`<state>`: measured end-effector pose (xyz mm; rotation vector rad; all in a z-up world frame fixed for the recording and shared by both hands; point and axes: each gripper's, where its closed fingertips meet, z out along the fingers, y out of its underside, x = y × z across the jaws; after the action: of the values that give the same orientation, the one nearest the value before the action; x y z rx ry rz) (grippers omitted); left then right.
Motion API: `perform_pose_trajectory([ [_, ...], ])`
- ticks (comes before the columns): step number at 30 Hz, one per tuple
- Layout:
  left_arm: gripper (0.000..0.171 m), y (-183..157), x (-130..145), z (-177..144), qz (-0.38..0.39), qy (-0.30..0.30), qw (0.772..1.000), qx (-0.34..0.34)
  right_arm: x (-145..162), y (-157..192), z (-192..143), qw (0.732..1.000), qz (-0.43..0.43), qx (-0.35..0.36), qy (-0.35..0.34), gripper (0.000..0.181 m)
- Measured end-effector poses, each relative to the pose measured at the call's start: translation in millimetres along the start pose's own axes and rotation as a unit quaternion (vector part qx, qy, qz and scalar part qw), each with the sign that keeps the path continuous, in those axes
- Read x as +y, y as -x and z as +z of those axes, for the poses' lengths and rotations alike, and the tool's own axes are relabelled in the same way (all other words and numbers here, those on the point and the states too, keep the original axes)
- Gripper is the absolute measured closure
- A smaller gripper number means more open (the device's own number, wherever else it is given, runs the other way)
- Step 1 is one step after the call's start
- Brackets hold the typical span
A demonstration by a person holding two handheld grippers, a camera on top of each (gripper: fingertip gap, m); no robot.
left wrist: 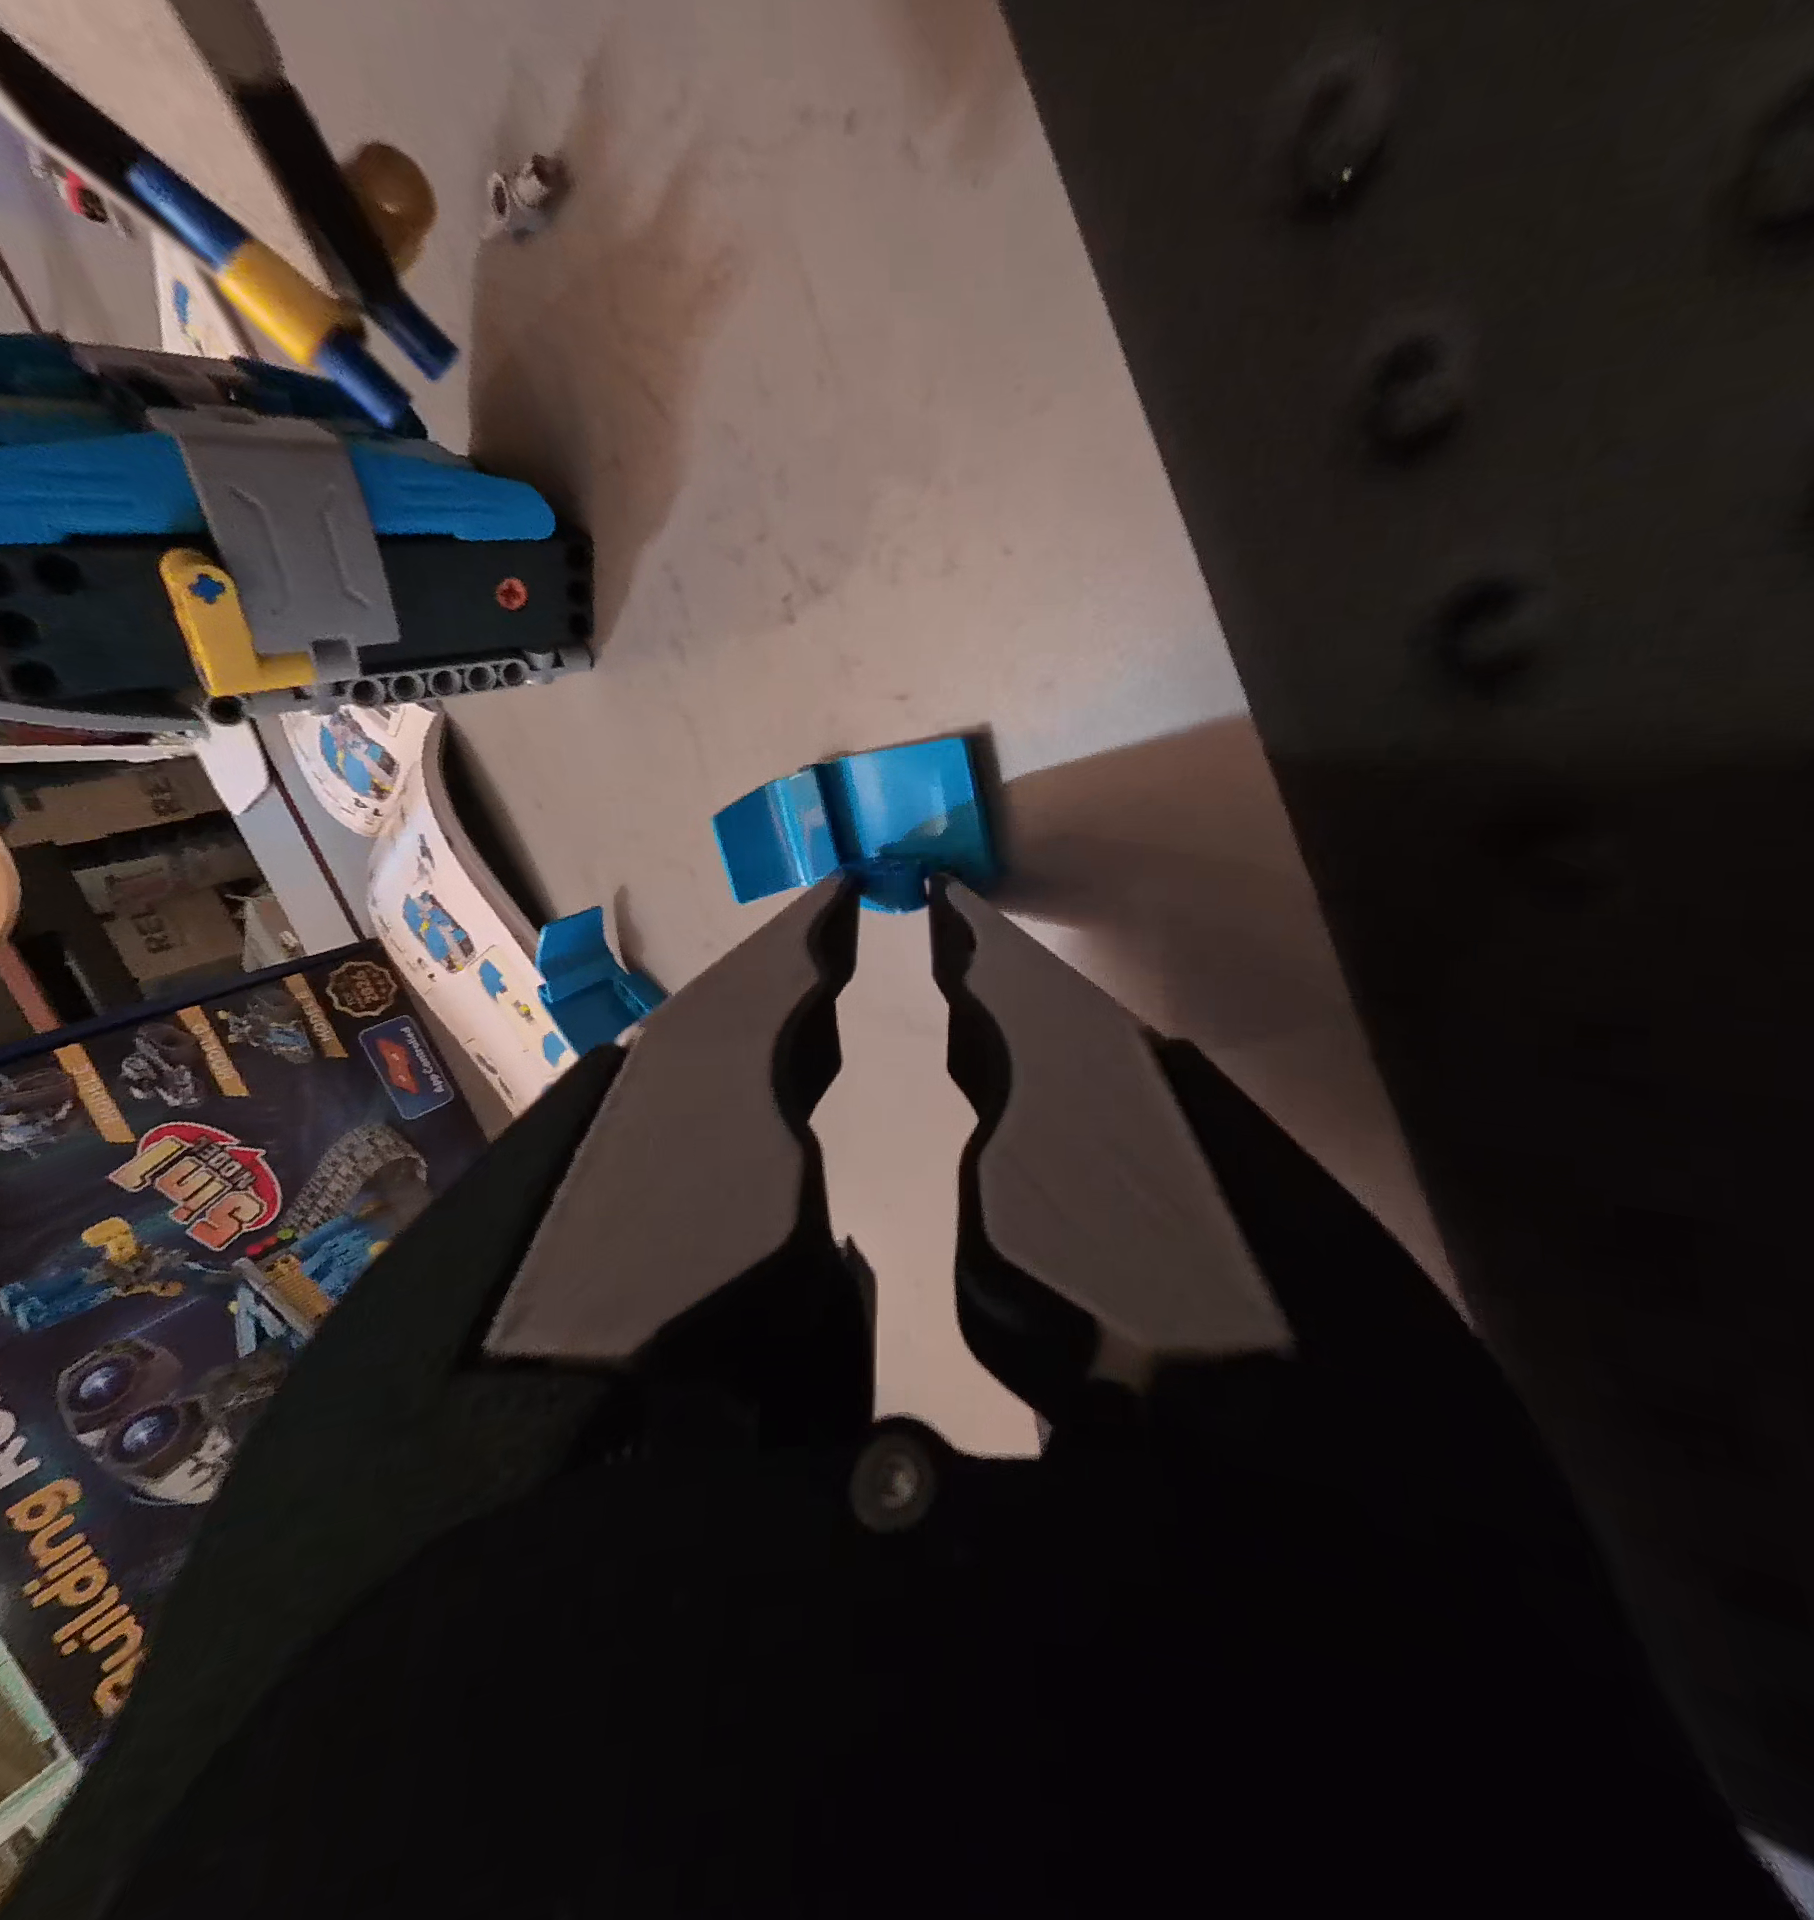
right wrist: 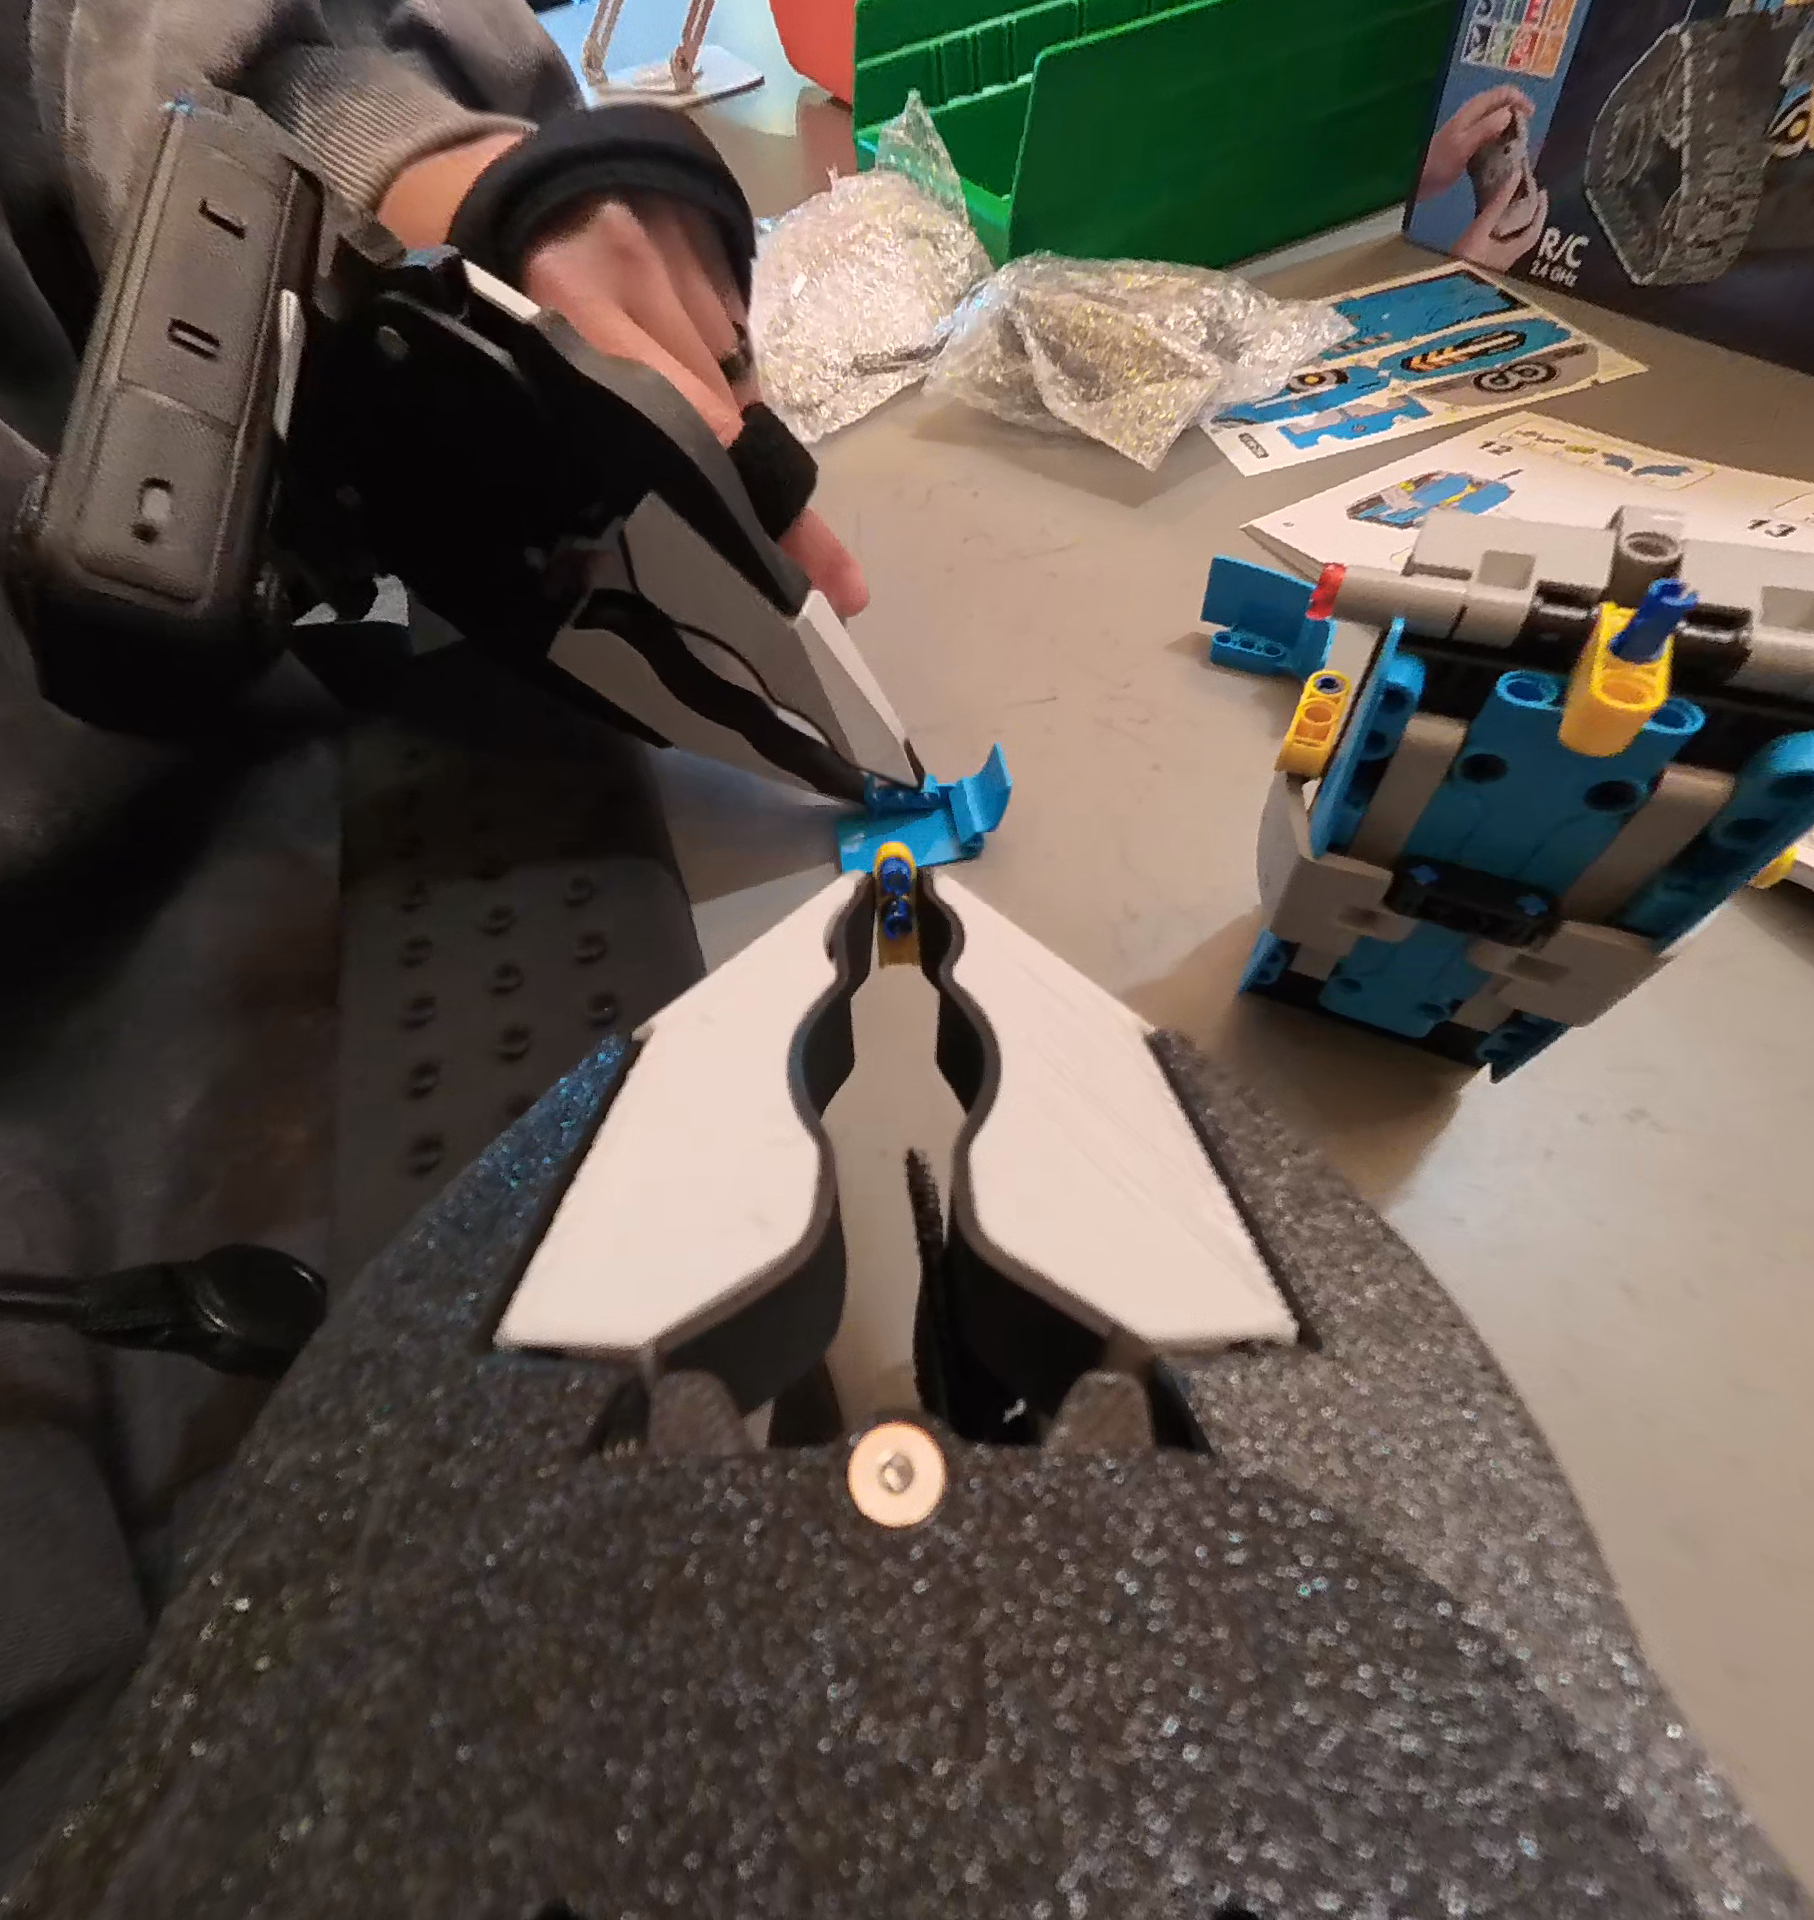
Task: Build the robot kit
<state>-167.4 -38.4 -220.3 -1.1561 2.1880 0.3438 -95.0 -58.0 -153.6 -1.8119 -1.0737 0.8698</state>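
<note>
My left gripper (left wrist: 890,888) is shut on a blue plastic building piece (left wrist: 861,816), pinching it at its tips. The same gripper (right wrist: 882,781) shows in the right wrist view, held by a gloved hand (right wrist: 633,260), pressing the blue piece (right wrist: 929,816) against the grey table (right wrist: 1090,675). My right gripper (right wrist: 892,883) is shut on a small yellow connector with blue pins (right wrist: 892,904), held right against the near edge of the blue piece. A half-built blue, grey and black brick model (right wrist: 1485,821) stands to the right; it also shows in the left wrist view (left wrist: 259,540).
Clear bags of parts (right wrist: 1069,343) and green bins (right wrist: 1142,114) lie at the back. Instruction sheets (right wrist: 1433,364) and the kit's box (right wrist: 1661,135) are at the back right. Another blue piece (left wrist: 591,977) and the box (left wrist: 176,1247) lie left of my left gripper. A dark sleeve (right wrist: 155,935) fills the left. My right fingertips sit around 11 cm from my left ones.
</note>
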Motion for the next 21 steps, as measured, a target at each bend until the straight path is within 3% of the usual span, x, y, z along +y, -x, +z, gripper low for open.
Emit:
perform_pose_trajectory([
  [5,0.164,13,-4,2,-0.023,-0.027,0.998,-0.05,20,-12,13,0.996,0.047,0.014,0.069,0.174],
  [9,0.164,39,-20,-20,-0.134,-0.109,0.979,-0.111,32,-21,23,0.986,0.12,0.026,0.109,0.174],
  [12,0.164,39,-28,-28,-0.224,-0.162,0.957,-0.089,24,-6,33,0.978,0.188,-0.03,0.088,0.174],
  [15,0.163,34,-33,-25,-0.284,-0.185,0.939,-0.062,11,-3,36,0.982,0.18,-0.026,0.057,0.174],
  [21,0.161,-1,-33,-1,-0.263,-0.147,0.953,0.008,10,0,45,0.988,0.135,-0.002,0.072,0.174],
])
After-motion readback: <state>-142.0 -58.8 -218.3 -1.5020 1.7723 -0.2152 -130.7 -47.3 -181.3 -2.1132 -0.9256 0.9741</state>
